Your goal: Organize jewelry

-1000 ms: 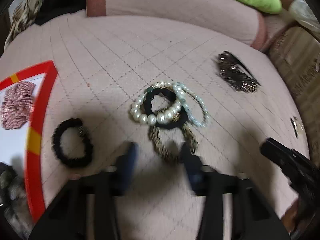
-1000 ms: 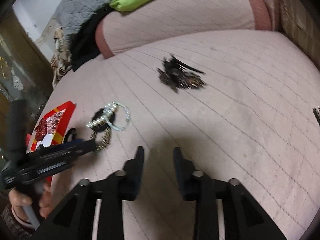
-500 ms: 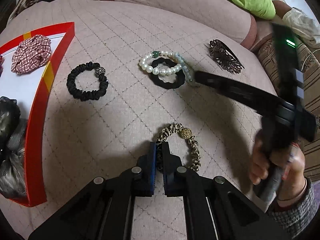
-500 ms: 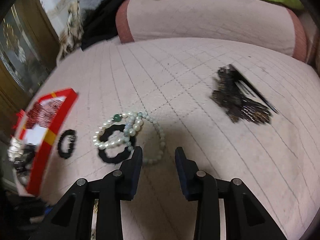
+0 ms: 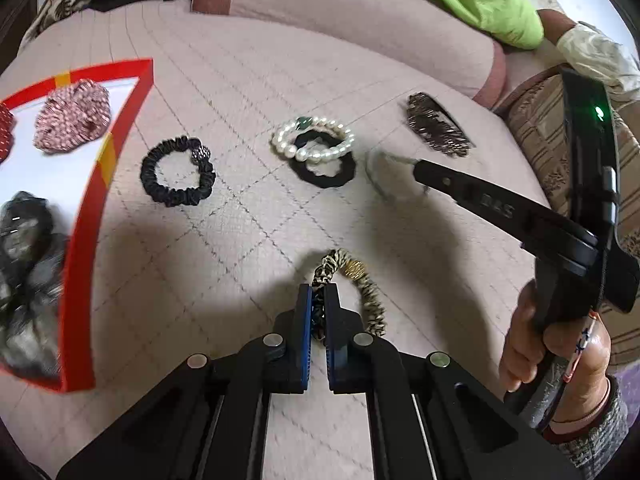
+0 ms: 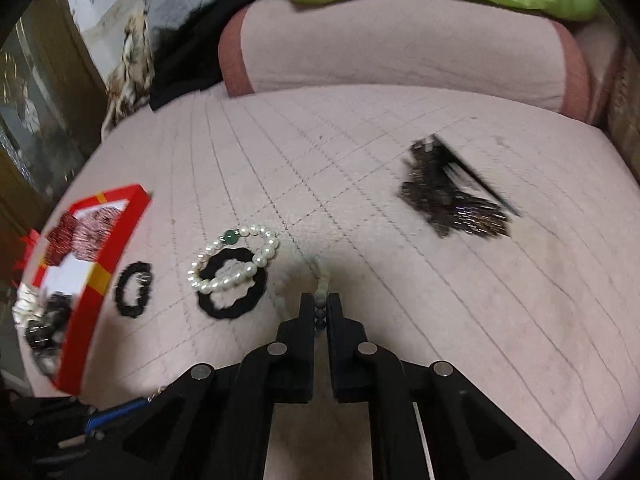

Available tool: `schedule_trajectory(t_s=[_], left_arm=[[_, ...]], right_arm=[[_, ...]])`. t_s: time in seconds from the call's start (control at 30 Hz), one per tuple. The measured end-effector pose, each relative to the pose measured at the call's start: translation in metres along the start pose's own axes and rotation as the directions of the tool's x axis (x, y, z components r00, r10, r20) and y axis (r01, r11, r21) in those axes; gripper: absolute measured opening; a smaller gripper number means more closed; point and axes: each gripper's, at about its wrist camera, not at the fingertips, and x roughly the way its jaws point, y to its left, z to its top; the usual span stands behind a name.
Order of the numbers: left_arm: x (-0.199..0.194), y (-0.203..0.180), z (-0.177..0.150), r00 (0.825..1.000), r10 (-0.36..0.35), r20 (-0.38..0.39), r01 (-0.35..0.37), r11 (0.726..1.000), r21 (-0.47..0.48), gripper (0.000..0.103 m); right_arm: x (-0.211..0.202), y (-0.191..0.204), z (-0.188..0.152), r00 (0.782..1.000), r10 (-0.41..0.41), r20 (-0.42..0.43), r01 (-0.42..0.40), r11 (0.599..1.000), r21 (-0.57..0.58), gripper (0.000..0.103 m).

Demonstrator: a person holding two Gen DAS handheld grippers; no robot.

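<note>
Grippers, two, each pinching one band over the quilted pink cushion (image 5: 248, 92).
Left gripper (image 5: 319, 300) is clamping a leopard-print fabric scrunchie (image 5: 370, 300); right gripper (image 6: 319, 308) is nipping a pale bead bracelet (image 6: 322, 280). Beyond are lying one pearl bracelet (image 5: 320, 140) overlapping a plain black ring (image 5: 324, 170), one ruched black scrunchie (image 5: 178, 172), one red-rimmed box (image 5: 106, 160).

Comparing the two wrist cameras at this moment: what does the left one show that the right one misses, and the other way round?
Only the left wrist view shows the left gripper shut on the leopard-print scrunchie. Only the right wrist view shows the right gripper clamped on the pale bead bracelet. Both show the pearl bracelet, the black scrunchie, the dark hair clip and the red box.
</note>
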Motion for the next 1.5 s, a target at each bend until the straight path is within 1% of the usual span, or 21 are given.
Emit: schedule_trajectory(t_s=[0.17,0.3,0.43,0.57,0.8,0.93,1.03,1.23,1.5], left_arm=[[-0.037,-0.014,-0.009,0.997,0.016,0.073,-0.02,0.999,0.047,0.005],[-0.067,-0.019,-0.02,0.991,0.037,0.129,-0.047,0.996,0.073,0.005],[-0.089,-0.019,-0.027,0.982,0.069,0.175,-0.085,0.993,0.085,0.005],[-0.113,-0.014,-0.035,0.975,0.084,0.208,-0.101,0.992,0.074,0.005],[-0.143,0.001,-0.048,0.958,0.119,0.261,-0.136,0.989,0.05,0.005],[-0.158,0.008,-0.055,0.939,0.167,0.302,-0.19,0.981,0.049,0.005],[-0.168,0.015,-0.058,0.923,0.195,0.33,-0.22,0.975,0.039,0.005],[-0.181,0.034,-0.062,0.908,0.221,0.356,-0.236,0.972,0.0,0.005],[-0.194,0.061,-0.064,0.887,0.259,0.381,-0.258,0.965,-0.057,0.005]], right_arm=[[-0.048,-0.002,-0.012,0.998,0.03,0.063,-0.032,0.999,0.037,0.006],[-0.082,0.007,-0.025,0.994,0.05,0.101,-0.056,0.997,0.053,0.006],[-0.105,0.016,-0.036,0.989,0.073,0.126,-0.082,0.994,0.069,0.006],[-0.126,0.028,-0.05,0.985,0.091,0.146,-0.102,0.992,0.071,0.006],[-0.147,0.057,-0.065,0.982,0.112,0.154,-0.118,0.993,0.03,0.006],[-0.156,0.075,-0.07,0.981,0.113,0.159,-0.114,0.994,-0.003,0.006],[-0.162,0.091,-0.073,0.981,0.1,0.166,-0.094,0.995,-0.04,0.006],[-0.17,0.122,-0.078,0.981,0.09,0.172,-0.072,0.991,-0.109,0.006],[-0.169,0.161,-0.079,0.982,0.109,0.154,-0.078,0.978,-0.196,0.006]])
